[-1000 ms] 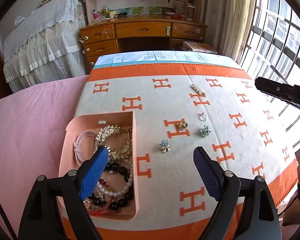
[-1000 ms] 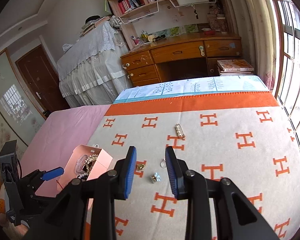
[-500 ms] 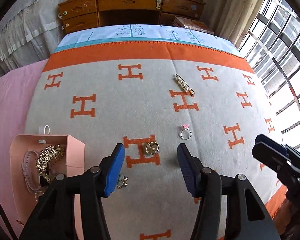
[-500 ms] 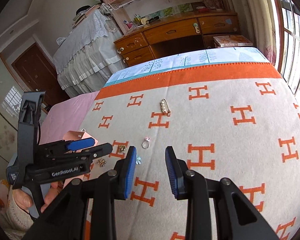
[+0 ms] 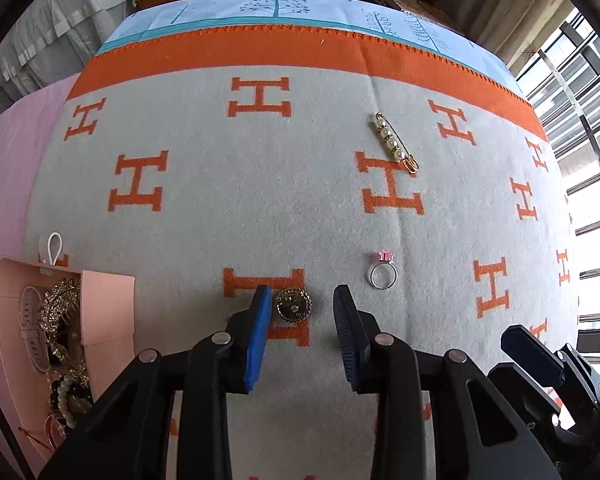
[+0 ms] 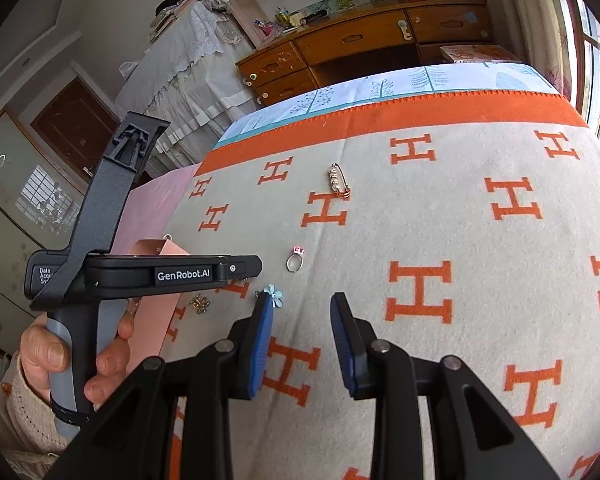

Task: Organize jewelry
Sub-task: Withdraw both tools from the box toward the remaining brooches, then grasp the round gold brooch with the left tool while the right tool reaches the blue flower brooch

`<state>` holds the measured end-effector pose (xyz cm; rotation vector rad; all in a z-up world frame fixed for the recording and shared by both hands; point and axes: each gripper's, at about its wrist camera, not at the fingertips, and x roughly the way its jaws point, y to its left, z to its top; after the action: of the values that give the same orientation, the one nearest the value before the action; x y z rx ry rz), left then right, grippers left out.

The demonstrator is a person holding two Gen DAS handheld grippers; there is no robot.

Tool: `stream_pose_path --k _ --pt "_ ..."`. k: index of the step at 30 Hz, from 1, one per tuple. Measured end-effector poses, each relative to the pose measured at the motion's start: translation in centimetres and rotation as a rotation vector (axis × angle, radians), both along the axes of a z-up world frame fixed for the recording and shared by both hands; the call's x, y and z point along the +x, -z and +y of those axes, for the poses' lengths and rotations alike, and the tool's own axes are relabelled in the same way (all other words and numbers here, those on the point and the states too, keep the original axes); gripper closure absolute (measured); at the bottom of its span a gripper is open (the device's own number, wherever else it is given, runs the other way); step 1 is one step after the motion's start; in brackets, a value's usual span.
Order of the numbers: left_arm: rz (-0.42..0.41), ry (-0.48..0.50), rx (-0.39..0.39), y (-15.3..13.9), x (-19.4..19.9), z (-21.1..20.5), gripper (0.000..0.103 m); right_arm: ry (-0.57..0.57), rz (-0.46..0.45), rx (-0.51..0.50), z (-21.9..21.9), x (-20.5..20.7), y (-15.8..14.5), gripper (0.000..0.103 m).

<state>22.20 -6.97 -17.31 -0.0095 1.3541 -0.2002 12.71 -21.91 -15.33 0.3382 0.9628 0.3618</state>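
Left tongs [image 5: 300,312] closing around round gold brooch [image 5: 293,305] on H-pattern blanket [image 5: 204,232], pads not touching it yet. Right tongs [image 6: 300,316] slightly apart, empty, over blanket. Pink jewelry box [image 5: 108,308] left of brooch.

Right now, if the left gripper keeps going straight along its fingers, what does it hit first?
Probably the round gold brooch lying between the closing fingers of the left gripper, with the blanket right under it. Depth is unclear.
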Motion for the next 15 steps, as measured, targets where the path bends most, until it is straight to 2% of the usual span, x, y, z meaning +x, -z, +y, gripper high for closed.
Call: stream_pose_path --k 6,7,9,15 --pt "0.007 -0.006 0.030 0.61 0.26 -0.44 0.073 0.001 0.000 0.008 -0.28 0.14 0.09 0.073" --pt "0.005 -0.009 0.037 0.69 0.36 -0.53 0.075 -0.001 0.000 0.009 -0.30 0.15 0.08 0.073" --pt "-0.002 -0.010 0.069 0.75 0.42 -0.65 0.086 -0.005 0.000 0.008 -0.30 0.12 0.09 0.073" --pt "-0.008 -0.003 0.055 0.66 0.19 -0.37 0.086 -0.018 0.010 -0.005 0.22 0.21 0.32 0.073"
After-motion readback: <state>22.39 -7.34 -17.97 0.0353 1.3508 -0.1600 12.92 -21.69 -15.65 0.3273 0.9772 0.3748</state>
